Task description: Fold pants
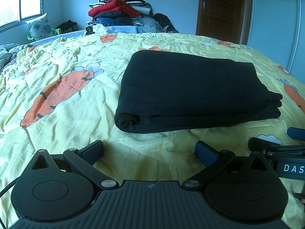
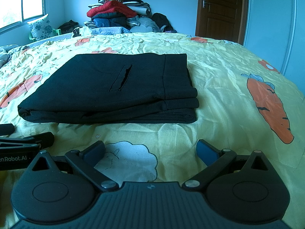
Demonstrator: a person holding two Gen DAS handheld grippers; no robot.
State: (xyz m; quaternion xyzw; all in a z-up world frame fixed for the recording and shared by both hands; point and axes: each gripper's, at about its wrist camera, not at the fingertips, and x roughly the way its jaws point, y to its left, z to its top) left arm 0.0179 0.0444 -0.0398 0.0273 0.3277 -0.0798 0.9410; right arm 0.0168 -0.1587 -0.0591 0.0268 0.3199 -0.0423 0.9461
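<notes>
Folded black pants (image 2: 114, 87) lay mid-bed (image 2: 219, 114). Both the left gripper (image 1: 149, 152) and the right gripper (image 2: 150, 150) gaped empty; cut-off lettering read "DAS" and "enRobot.AI".

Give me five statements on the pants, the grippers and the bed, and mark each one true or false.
1. The pants lie folded in a stack on the quilt. True.
2. The left gripper is shut on the pants. False: it is open and short of them.
3. The right gripper is open and holds nothing. True.
4. The pants are red. False: they are black.
5. A slit pocket shows on the top layer. True.
</notes>
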